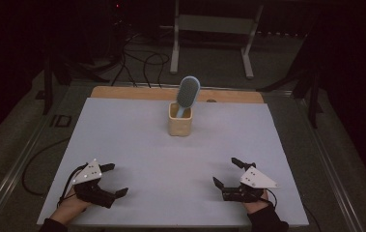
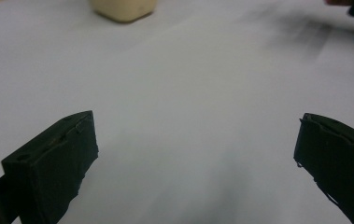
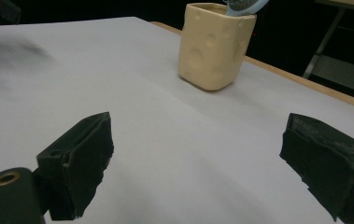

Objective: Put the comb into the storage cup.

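- My left gripper [image 1: 114,180]: black body, blocky matte jaws, grey three-cornered plate dotted white, black cable trailing.
- My right gripper [image 1: 227,172]: same build, brass-ringed hole at seven o'clock.
- Dark sleeves [image 1: 266,223].

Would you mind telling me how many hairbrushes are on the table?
1. The blue hairbrush stands handle-down in the cream cup at the table's far middle; the cup's inside is hidden.

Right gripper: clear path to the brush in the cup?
Probably yes. The right gripper is open and the white table between it and the cream cup looks bare. The blue brush stands head up above the rim, exposed for a grasp.
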Motion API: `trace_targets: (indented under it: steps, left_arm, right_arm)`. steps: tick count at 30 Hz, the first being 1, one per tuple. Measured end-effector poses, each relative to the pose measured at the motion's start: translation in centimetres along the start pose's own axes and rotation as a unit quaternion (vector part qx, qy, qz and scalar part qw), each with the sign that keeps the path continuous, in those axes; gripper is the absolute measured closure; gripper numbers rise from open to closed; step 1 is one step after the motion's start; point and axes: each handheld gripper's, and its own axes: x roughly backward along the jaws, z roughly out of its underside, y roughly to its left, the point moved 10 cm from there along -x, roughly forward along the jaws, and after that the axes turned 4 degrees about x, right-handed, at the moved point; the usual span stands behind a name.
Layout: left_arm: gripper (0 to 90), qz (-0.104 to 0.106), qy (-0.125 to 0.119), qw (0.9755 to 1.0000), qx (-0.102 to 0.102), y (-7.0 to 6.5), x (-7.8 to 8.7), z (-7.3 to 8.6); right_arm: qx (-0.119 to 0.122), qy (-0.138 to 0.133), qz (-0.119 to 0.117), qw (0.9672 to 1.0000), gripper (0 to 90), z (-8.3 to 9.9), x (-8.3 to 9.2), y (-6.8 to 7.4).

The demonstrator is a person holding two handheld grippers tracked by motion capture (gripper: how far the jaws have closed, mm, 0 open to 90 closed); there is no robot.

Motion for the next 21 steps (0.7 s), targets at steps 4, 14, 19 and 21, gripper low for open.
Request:
trace_targets:
  steps: [4,14,19,21]
  left_arm:
    - [0.0,-0.015,0.008,0.9998,0.007,0.4,0.6,1.1]
    - [0.0,-0.037,0.002,0.9991,0.018,0.6,2.4,2.2]
    - [0.0,-0.05,0.007,0.9985,0.018,0.7,2.6,2.8]
    - [0.0,-0.055,0.007,0.9983,0.019,0.8,2.6,2.9]
  right_arm:
    - [-0.001,0.0,0.0,1.0,8.9,0.0,0.0,0.0]
    - [0.002,0.0,-0.003,1.0,8.9,0.1,0.0,0.1]
    - [0.001,0.004,-0.006,1.0,8.9,0.2,-0.1,0.2]
    - [0.0,0.004,-0.006,1.0,8.9,0.2,-0.2,0.2]
